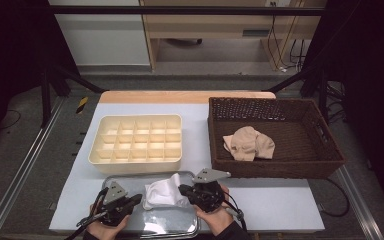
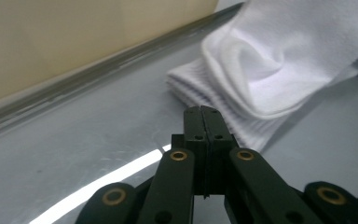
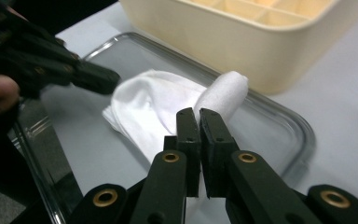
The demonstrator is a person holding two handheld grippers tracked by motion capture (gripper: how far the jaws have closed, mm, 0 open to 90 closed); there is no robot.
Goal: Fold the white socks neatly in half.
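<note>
Right gripper (image 3: 199,114) jaws across half-hidden white sock (image 3: 154,105)

We see a cream divider box (image 1: 136,144) with empty compartments left of centre, a brown wicker basket (image 1: 325,150) to its right, well apart, beige cloth (image 1: 248,143) crumpled inside it, pale grey tabletop (image 1: 270,200) beneath

White sock (image 1: 162,194), crumpled, on metal tray (image 1: 130,180).
</note>
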